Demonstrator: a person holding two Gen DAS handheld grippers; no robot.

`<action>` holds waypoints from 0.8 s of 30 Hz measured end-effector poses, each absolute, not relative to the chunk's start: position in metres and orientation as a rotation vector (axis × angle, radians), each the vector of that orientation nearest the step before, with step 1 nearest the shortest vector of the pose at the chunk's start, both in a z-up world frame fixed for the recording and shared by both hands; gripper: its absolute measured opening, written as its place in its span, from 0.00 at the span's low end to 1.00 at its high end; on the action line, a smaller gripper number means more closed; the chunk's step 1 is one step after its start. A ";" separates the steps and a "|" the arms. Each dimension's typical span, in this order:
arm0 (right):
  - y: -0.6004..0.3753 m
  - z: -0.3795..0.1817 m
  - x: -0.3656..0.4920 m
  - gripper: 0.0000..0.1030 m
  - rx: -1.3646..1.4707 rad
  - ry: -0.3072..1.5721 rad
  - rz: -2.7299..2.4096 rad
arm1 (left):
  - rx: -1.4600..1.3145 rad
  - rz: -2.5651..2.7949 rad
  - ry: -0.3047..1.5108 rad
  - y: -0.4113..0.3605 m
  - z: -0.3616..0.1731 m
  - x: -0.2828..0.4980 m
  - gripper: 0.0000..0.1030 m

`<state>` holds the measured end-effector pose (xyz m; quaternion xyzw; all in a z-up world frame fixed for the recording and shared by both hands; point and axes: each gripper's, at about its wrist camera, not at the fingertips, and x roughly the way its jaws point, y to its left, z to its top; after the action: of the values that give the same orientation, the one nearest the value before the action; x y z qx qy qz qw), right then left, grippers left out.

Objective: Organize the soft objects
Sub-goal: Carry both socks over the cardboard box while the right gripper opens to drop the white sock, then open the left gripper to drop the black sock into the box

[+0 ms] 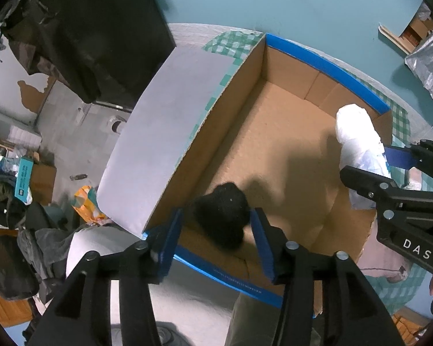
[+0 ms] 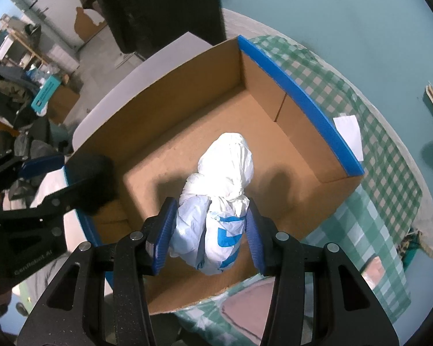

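An open cardboard box [image 1: 326, 66] with a blue rim stands on a green checked cloth. A black fuzzy bundle [image 1: 219, 210] lies at its near left corner, between the blue pads of my left gripper [image 1: 216, 227]. Those jaws stand open, with a thin gap on each side of the bundle. My right gripper [image 2: 210, 210] is shut on a knotted white plastic bag [image 2: 228, 164] with blue print, low over the box floor [image 2: 187, 132]. From the left wrist view, the right gripper [image 1: 366, 164] and the bag [image 1: 355, 132] sit at the box's right end. The right wrist view catches the left gripper [image 2: 63, 170] and the black bundle [image 2: 92, 173] at the left.
The box's white lid flap [image 1: 164, 132] stands up along its left side. A white paper sheet [image 2: 349, 135] lies on the checked cloth [image 2: 384, 178] beyond the far rim [image 2: 303, 98]. A dark bulky shape [image 1: 86, 34] looms beyond the flap. Cluttered floor lies at the left.
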<state>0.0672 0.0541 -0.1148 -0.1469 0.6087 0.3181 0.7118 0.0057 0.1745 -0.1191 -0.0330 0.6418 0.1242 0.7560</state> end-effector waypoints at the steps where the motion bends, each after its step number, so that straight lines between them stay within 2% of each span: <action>1: 0.054 -0.115 0.068 0.48 -0.322 1.348 0.701 | -0.069 0.273 1.397 0.174 -0.119 0.006 0.57; 3: 0.053 -0.114 0.070 0.55 -0.309 1.350 0.696 | -0.065 0.272 1.394 0.175 -0.117 0.007 0.69; 5: 0.051 -0.113 0.070 0.67 -0.302 1.351 0.685 | -0.060 0.274 1.384 0.175 -0.116 0.008 0.70; 6: 0.050 -0.113 0.070 0.68 -0.302 1.348 0.682 | -0.057 0.276 1.380 0.174 -0.115 0.007 0.70; 24: 0.015 -0.092 0.069 0.69 -0.253 1.318 0.649 | -0.050 0.238 1.323 0.163 -0.087 0.011 0.70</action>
<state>0.0691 0.0149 -0.0924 -0.1152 0.5998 0.2951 0.7348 0.0114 0.1626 -0.0870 -0.0230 0.6128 0.1102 0.7822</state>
